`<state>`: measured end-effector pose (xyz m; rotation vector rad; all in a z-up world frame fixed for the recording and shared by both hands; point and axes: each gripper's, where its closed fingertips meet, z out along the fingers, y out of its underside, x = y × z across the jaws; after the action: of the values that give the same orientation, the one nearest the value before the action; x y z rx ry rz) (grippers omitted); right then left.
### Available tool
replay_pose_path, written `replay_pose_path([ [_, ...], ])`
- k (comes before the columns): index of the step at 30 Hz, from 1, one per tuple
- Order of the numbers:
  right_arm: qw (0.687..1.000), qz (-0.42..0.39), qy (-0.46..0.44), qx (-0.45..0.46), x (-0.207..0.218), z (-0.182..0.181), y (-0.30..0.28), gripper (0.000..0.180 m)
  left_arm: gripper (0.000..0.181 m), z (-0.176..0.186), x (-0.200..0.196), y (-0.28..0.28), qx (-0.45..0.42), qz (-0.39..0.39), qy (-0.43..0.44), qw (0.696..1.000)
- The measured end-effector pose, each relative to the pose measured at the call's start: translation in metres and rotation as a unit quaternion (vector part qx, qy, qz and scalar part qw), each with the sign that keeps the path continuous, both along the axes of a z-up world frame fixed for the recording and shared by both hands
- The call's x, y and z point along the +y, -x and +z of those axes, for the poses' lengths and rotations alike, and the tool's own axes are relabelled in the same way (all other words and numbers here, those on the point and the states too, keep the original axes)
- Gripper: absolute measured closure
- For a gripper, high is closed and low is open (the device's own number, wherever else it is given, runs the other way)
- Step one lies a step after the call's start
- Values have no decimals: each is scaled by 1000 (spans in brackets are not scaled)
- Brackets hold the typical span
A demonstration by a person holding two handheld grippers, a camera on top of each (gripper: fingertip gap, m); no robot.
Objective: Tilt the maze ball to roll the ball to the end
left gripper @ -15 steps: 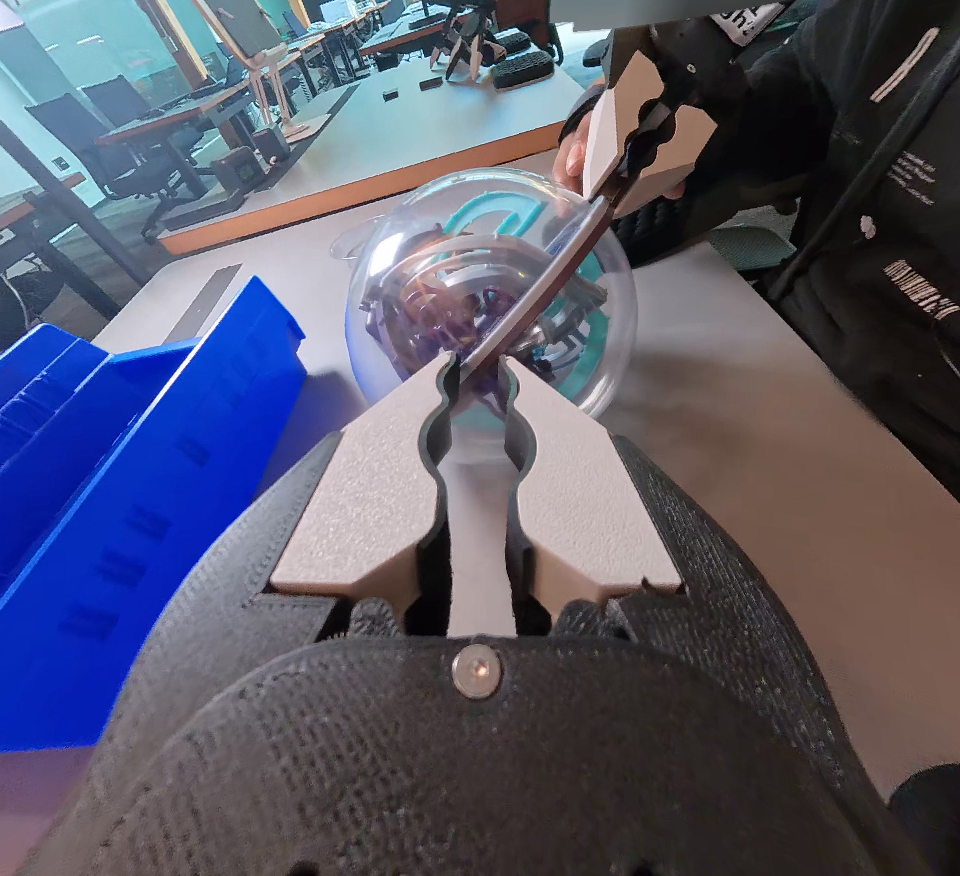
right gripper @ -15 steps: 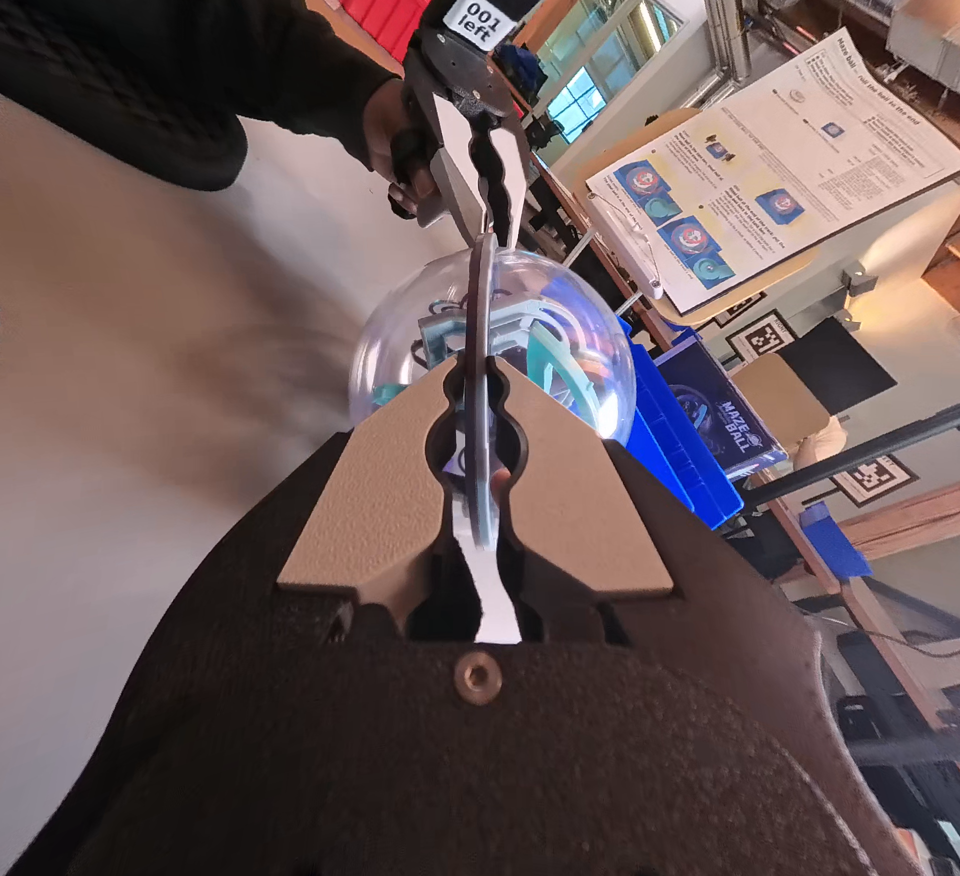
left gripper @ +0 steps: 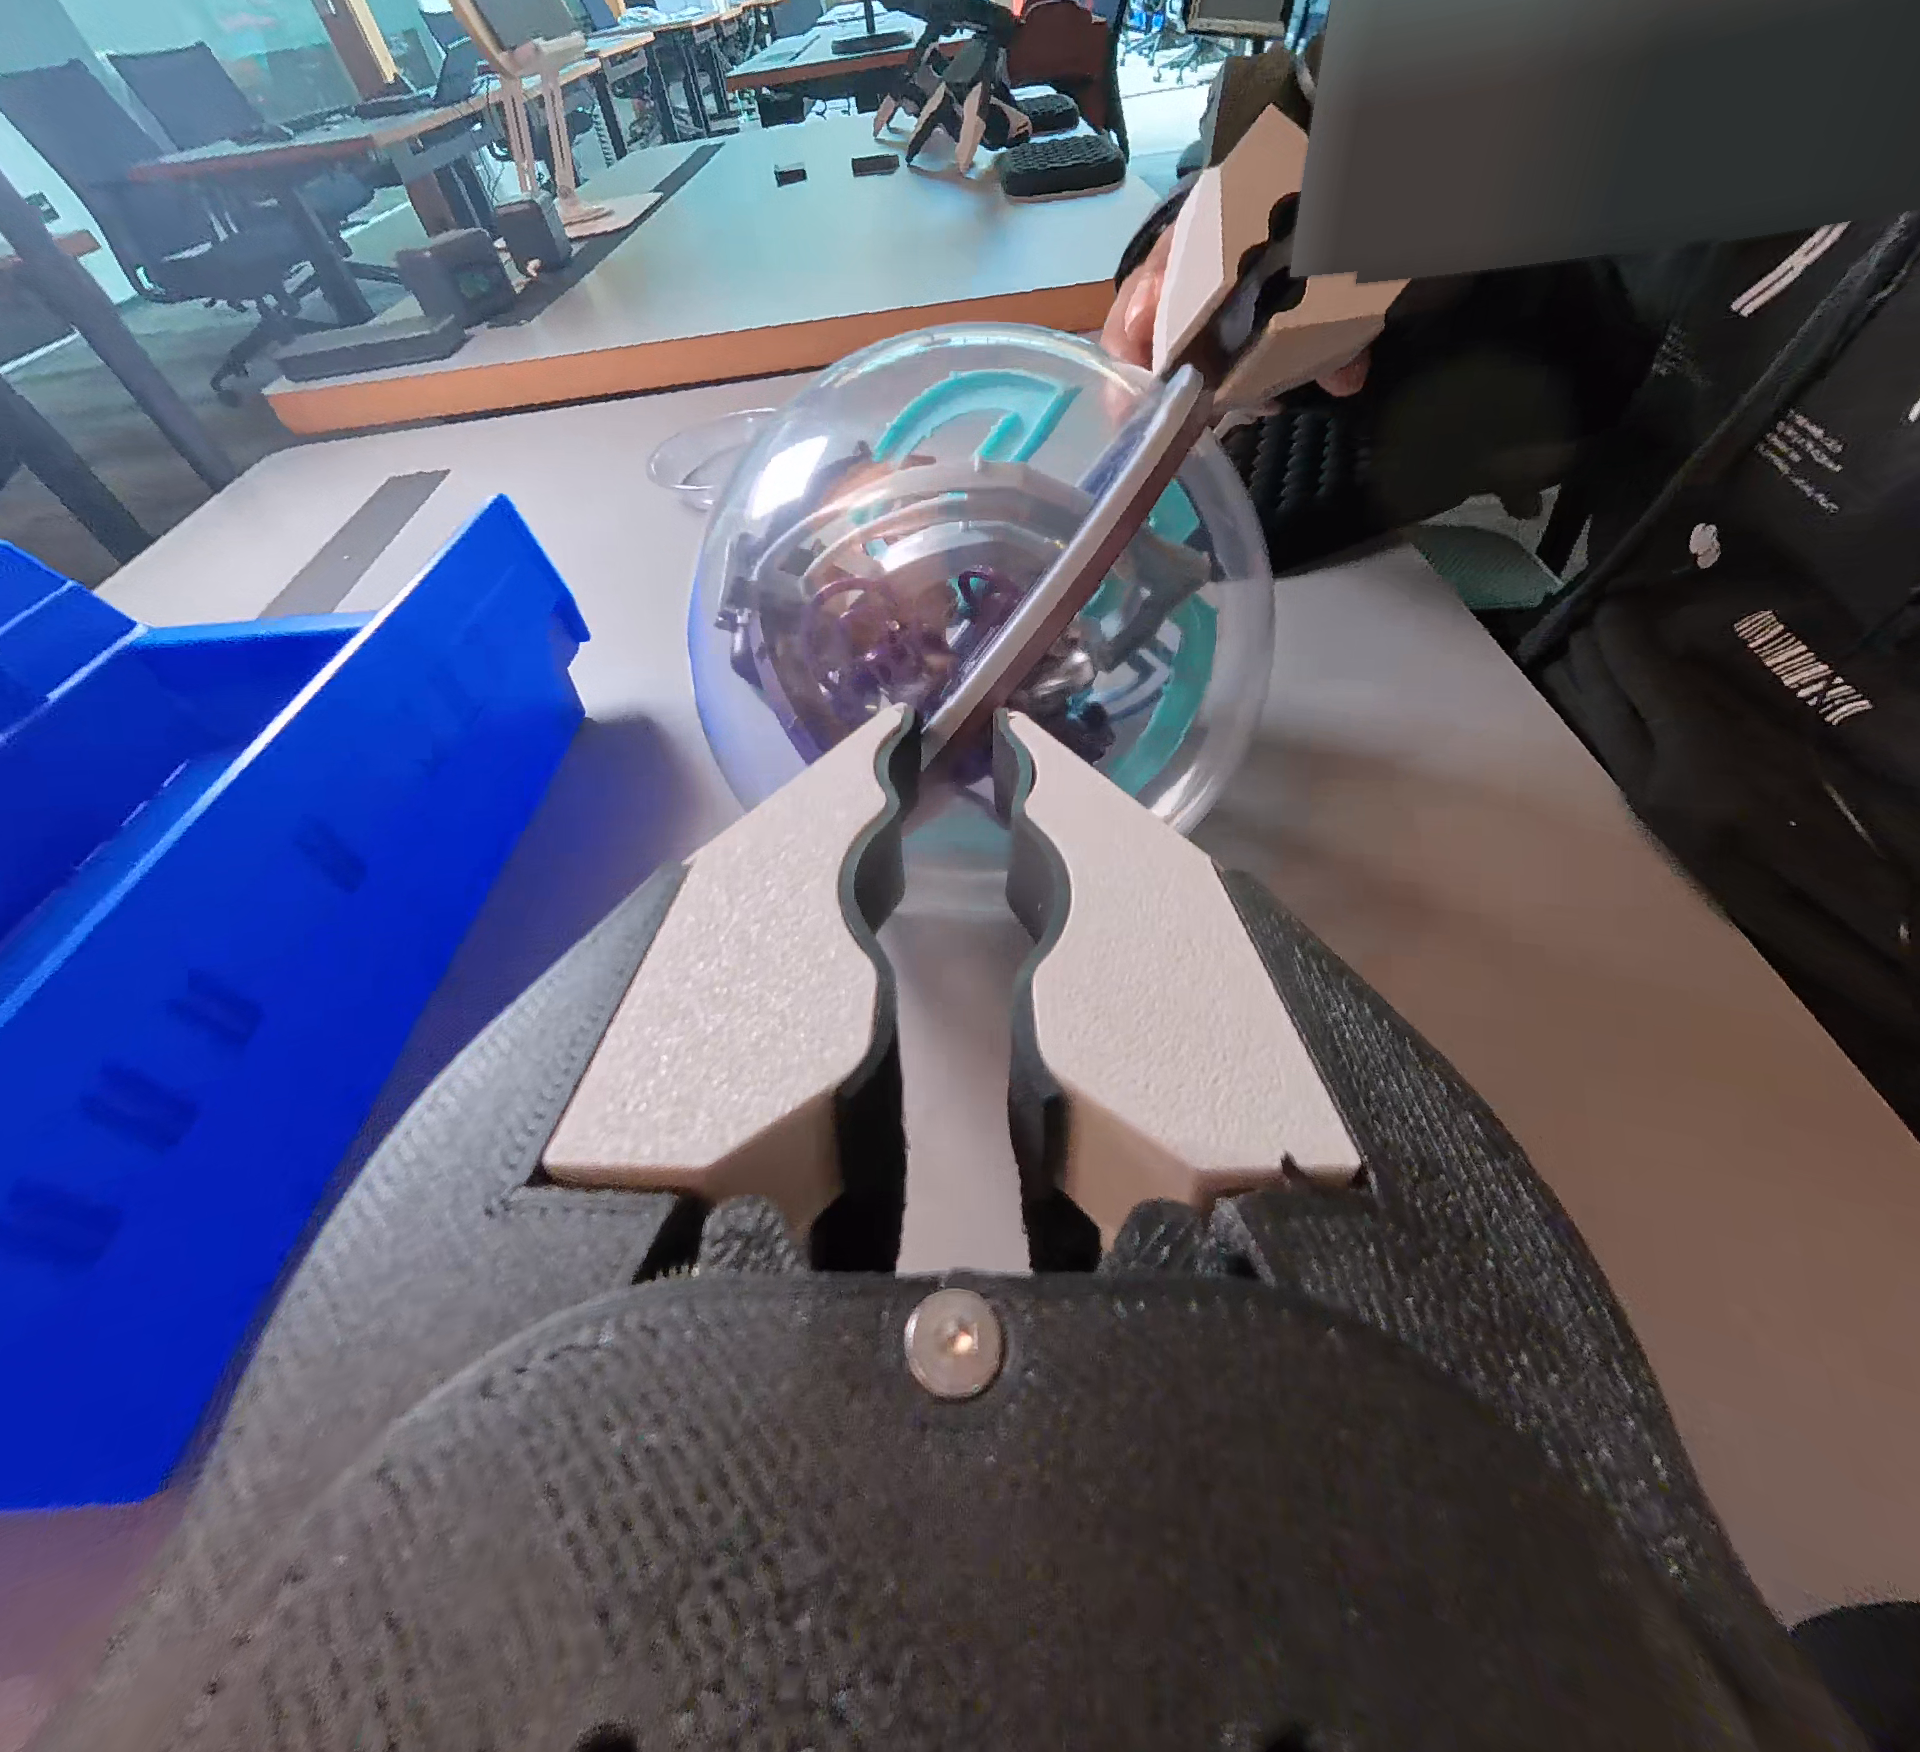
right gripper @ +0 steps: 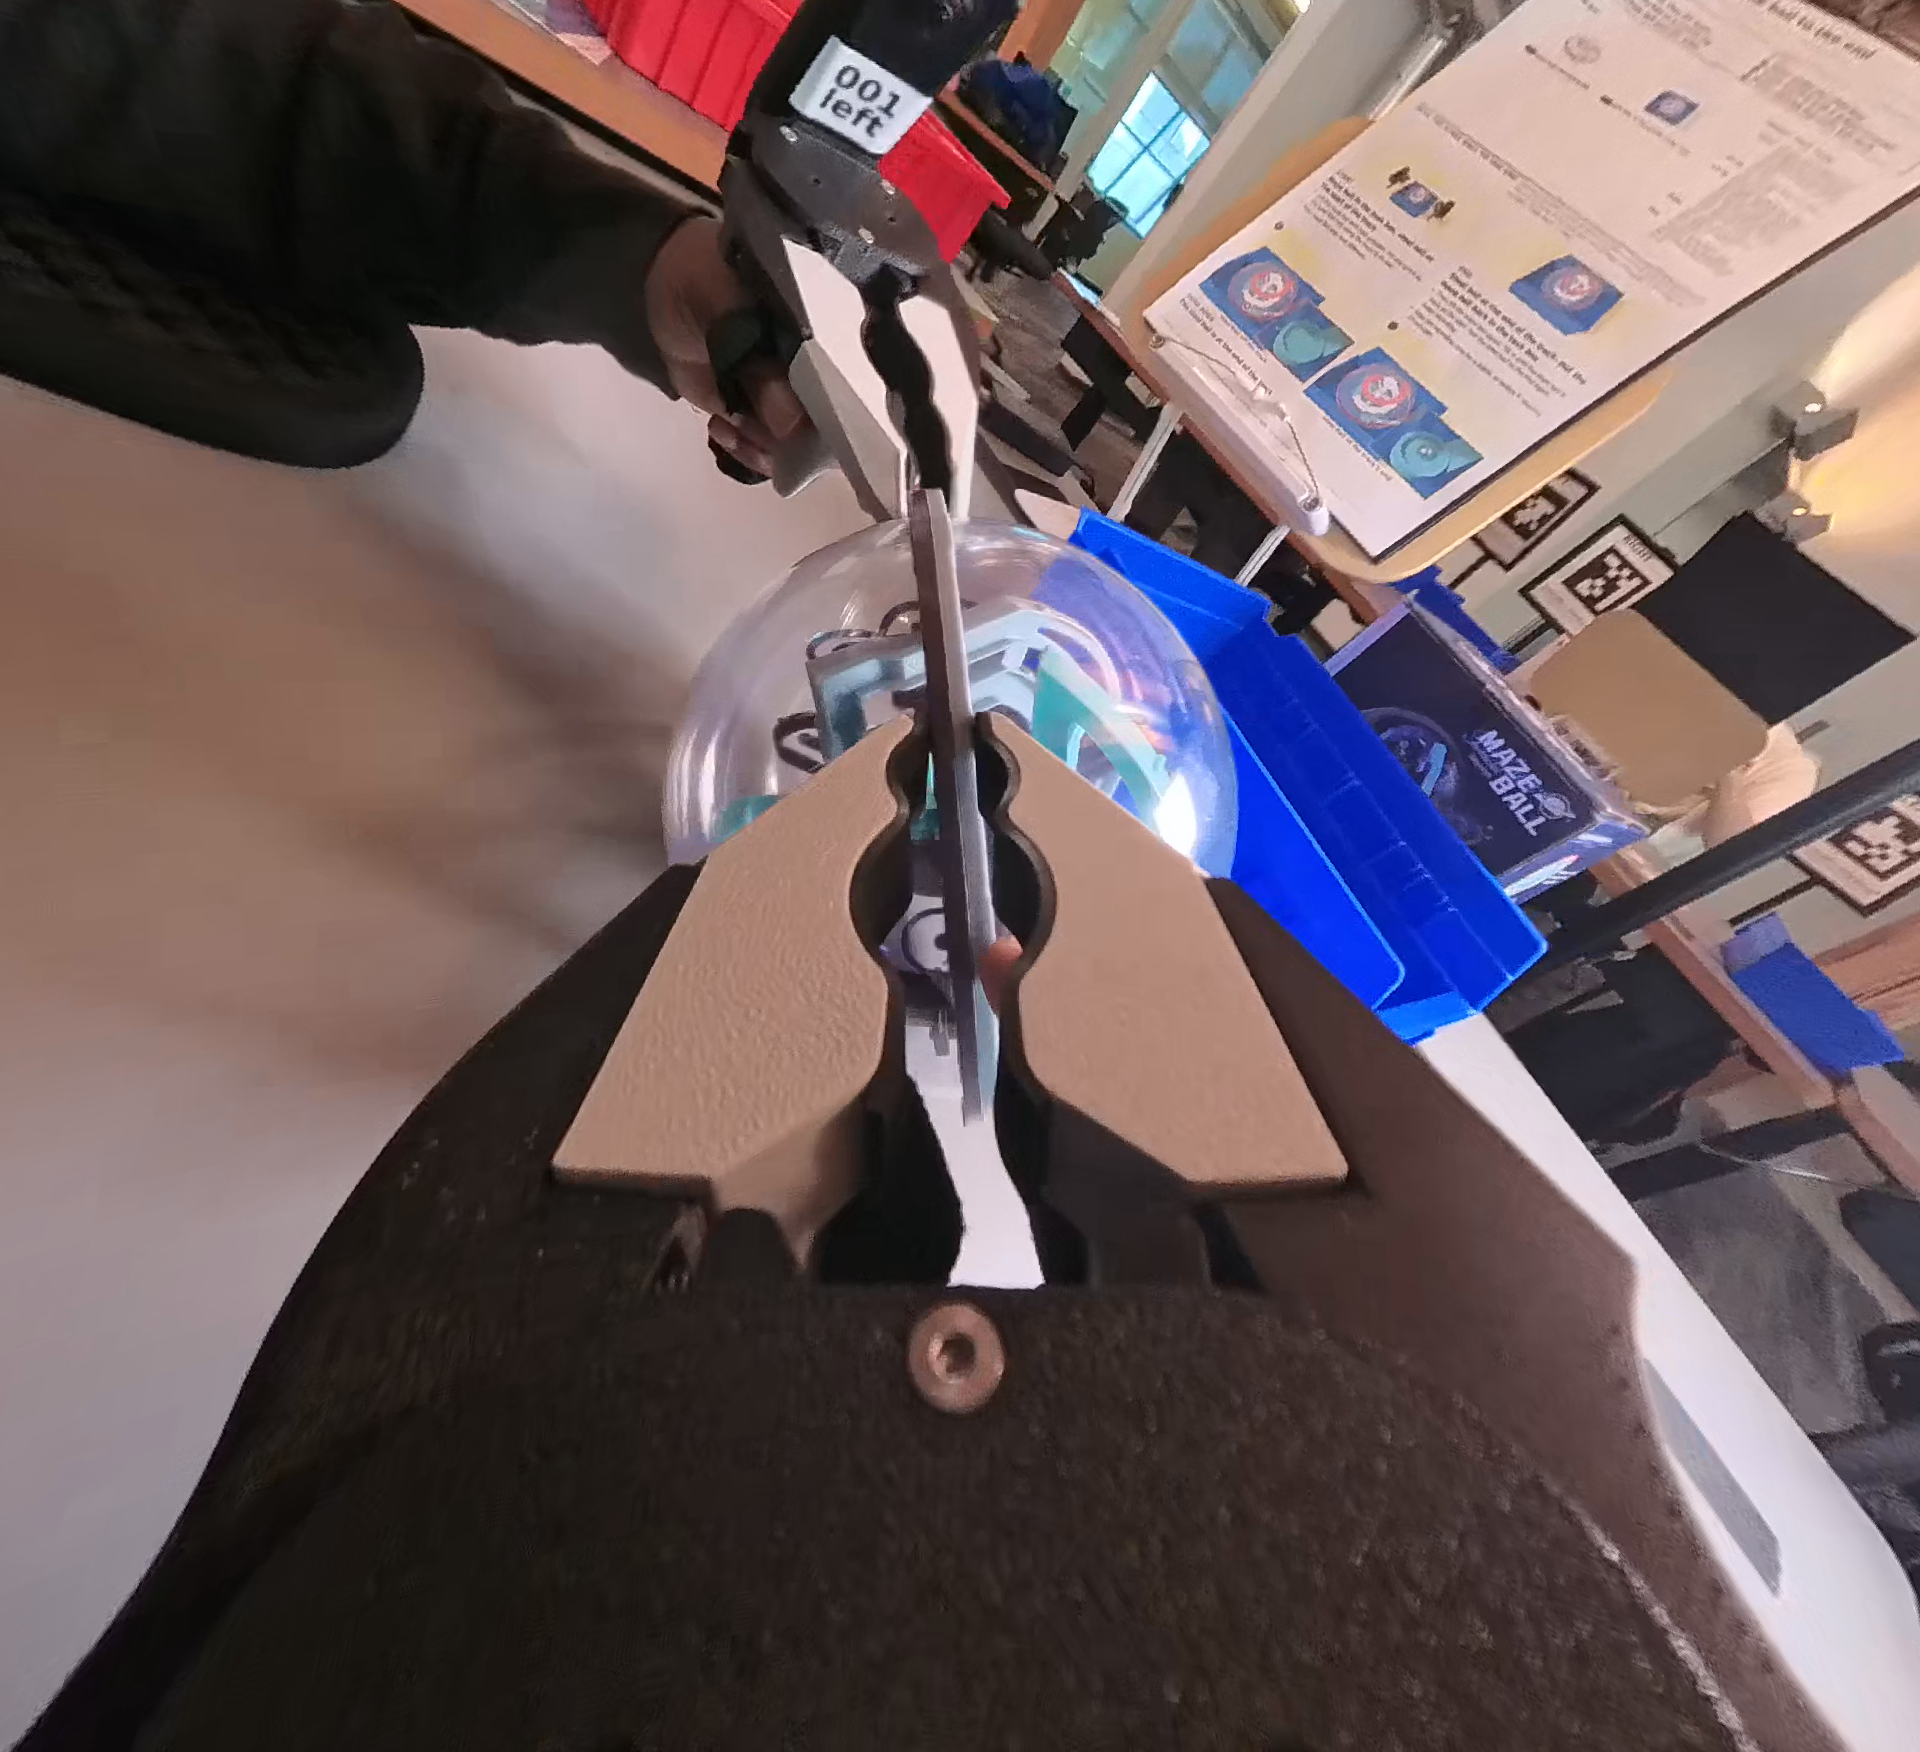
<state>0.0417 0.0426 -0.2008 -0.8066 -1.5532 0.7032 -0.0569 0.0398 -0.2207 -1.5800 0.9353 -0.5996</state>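
Observation:
The maze ball is a clear sphere with teal, grey and purple tracks inside and a flat grey ring around its middle. My left gripper is shut on the near end of that ring. My right gripper grips the far upper end. In the right wrist view, my right gripper is shut on the ring, which runs up over the maze ball to the left gripper. The ring stands tilted in the left wrist view. I cannot make out the small ball inside.
A blue bin stands close to the left of the sphere and also shows in the right wrist view. A clear stand lies behind the ball. A person in a black jacket is at the right. An instruction sheet is behind the bin.
Both grippers have turned a little with the ball still held by its ring. The right wrist view now shows more of the blue bin.

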Motion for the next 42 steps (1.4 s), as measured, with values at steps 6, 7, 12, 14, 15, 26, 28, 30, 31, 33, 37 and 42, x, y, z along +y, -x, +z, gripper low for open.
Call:
replay_pose_path([
  [6,999,-2,28,-28,12,7,13,173,169,-3,8,10,-39,14,31,999],
  [7,999,-3,30,-32,14,8,15,173,169,-3,9,12,-44,17,37,998],
  [12,997,-6,46,-56,21,12,24,173,169,-6,14,19,-84,20,71,994],
  [14,997,-6,48,-66,23,14,27,173,169,-8,15,20,-92,20,78,993],
  [15,996,-6,49,-71,24,14,29,173,169,-8,16,21,-92,21,78,992],
  [26,990,-6,118,-80,31,15,28,174,169,-1,24,25,-107,44,121,986],
  [28,986,-7,145,-79,35,16,27,173,169,2,26,24,-118,46,141,982],
  [30,981,-4,176,-77,37,18,25,174,169,6,28,23,-139,45,167,975],
  [31,979,-2,191,-75,38,19,24,173,169,7,29,23,-149,43,179,972],
  [33,975,0,211,-71,41,21,22,174,169,10,30,21,-160,36,195,967],
  [37,969,1,240,-63,45,22,18,174,169,13,32,19,-167,33,211,963],
  [42,960,4,275,-52,49,22,11,174,170,19,35,15,-168,25,229,959],
])
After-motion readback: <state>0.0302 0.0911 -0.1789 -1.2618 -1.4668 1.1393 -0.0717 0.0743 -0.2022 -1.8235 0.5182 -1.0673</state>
